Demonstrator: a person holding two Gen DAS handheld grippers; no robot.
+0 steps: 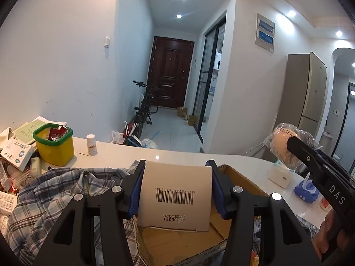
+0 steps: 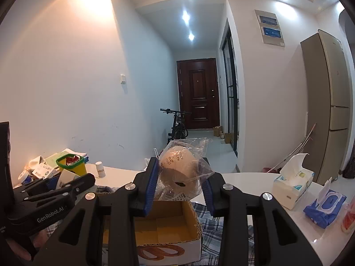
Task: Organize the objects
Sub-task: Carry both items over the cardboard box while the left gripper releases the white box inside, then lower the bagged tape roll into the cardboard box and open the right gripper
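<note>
Left wrist view: nearest the lens, my left claw (image 1: 176,190) is clamped on a white carton (image 1: 176,196), its blue pads pressing both side faces. The carton's barcode face is turned toward me, with the print upside down. It hangs just above an open cardboard box (image 1: 239,178), which sits on a plaid cloth (image 1: 55,190) spread over the white tabletop (image 1: 177,154). Further left stand a yellow tub with a green rim (image 1: 54,146) and a small white pill bottle (image 1: 91,144). At the right edge my right claw enters, carrying a bagged item.

Right wrist view: closest is my right claw (image 2: 180,185), jaws narrow and closed on a clear plastic bag holding a beige round object (image 2: 179,170). I cannot tell what the object is. The bag stands up between the blue pads, directly over the far rim of the cardboard box (image 2: 168,223), whose bottom looks bare. My left claw (image 2: 73,182) sits lower left, beside the box. A tissue pack (image 2: 292,181) and a blue wet-wipe pack (image 2: 325,206) rest on the tabletop to the right.

The box mouth lies below and slightly nearer than both loads, so I judge that each goes down and in. Neither claw looks clearly nearer.
</note>
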